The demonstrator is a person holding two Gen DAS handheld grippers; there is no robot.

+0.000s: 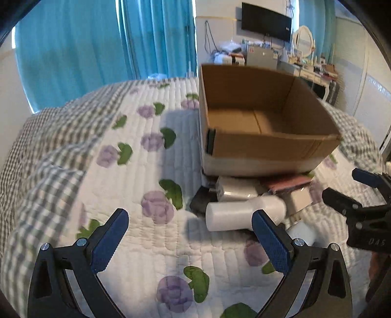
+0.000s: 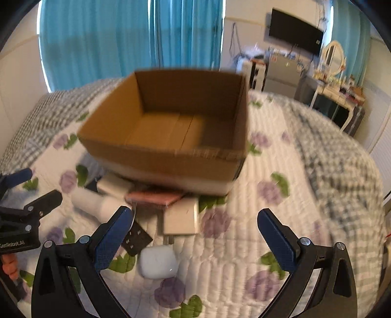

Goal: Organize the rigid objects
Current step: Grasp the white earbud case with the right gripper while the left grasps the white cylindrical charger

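An open, empty cardboard box (image 1: 264, 146) (image 2: 168, 159) stands on the quilted bed. In front of it lies a cluster of items: a white bottle (image 1: 244, 214) (image 2: 95, 201) on its side, a pink flat case (image 2: 156, 198), a white charger block (image 2: 182, 217), a black card (image 2: 135, 238) and a white earbud case (image 2: 157, 261). My left gripper (image 1: 190, 238) is open and empty, just left of the bottle. My right gripper (image 2: 195, 234) is open and empty, above the charger and earbud case. Each gripper shows at the edge of the other's view.
The bed is covered by a white quilt (image 1: 136, 171) with purple flowers and a grey checked border. Blue curtains (image 1: 97, 44) hang behind. A wall TV (image 1: 266, 22), a small fridge and a cluttered dresser (image 2: 342, 93) stand at the back right.
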